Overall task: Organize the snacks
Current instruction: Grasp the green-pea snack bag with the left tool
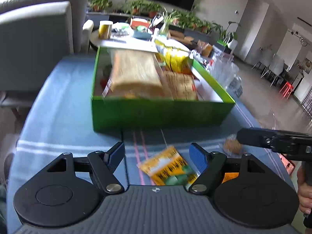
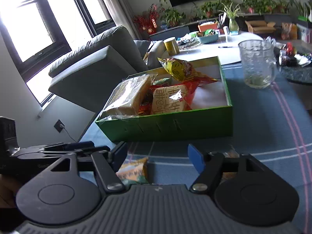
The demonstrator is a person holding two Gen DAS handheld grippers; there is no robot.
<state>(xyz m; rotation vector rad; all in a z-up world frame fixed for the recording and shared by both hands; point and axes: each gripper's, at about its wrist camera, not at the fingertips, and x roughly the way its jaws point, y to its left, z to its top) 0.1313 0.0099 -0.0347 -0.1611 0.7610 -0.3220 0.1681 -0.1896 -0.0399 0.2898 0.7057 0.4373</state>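
Snack packet (image 1: 168, 168) between open left gripper (image 1: 157, 156) fingers

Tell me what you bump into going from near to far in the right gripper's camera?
Orange snack packet → green box → bread bag → yellow jar → potted plants

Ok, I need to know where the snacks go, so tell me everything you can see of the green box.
The green box is a shallow, open-topped rectangular tray, seemingly cardboard, with bright green walls and a pale lining. It sits flat on the blue striped tablecloth. Wrapped bread and a yellow-red snack bag fill its left part; the right part is bare. Neither tool touches it.
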